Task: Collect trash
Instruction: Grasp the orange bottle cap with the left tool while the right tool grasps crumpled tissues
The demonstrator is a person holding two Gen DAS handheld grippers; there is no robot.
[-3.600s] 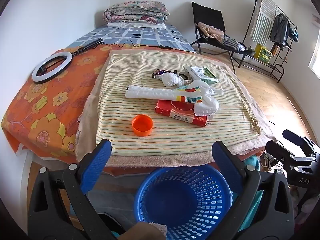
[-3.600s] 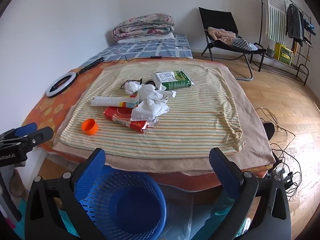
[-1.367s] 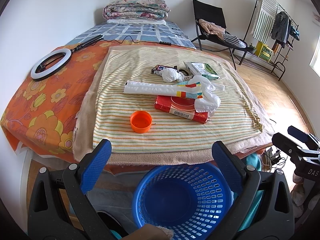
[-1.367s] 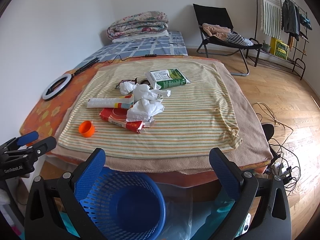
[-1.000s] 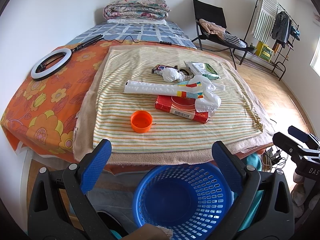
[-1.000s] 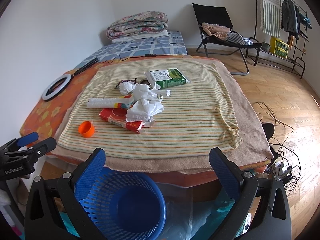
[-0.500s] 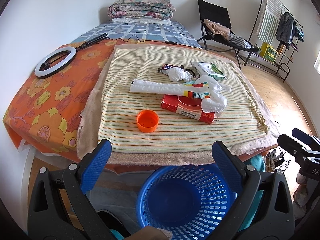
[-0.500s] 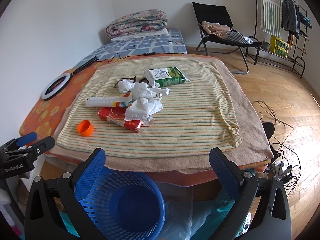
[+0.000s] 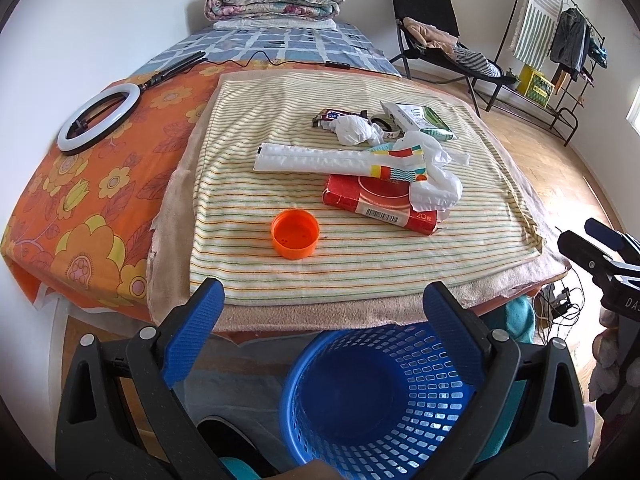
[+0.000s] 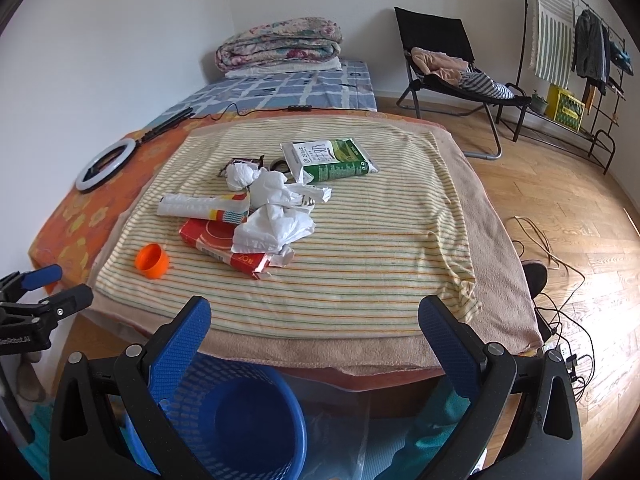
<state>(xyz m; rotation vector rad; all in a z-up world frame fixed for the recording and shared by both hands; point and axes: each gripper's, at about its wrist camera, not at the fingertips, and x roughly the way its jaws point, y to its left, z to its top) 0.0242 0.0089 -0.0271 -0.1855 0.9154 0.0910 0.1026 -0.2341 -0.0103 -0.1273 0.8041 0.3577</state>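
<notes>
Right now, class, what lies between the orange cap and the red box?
Only bare striped towel separates the orange cap from the red box, clearest in the left wrist view.

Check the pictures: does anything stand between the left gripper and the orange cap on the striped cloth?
Nothing visible does. The left gripper is open, and only bare striped cloth lies between it and the orange cap. The red box sits off to the right.
</notes>
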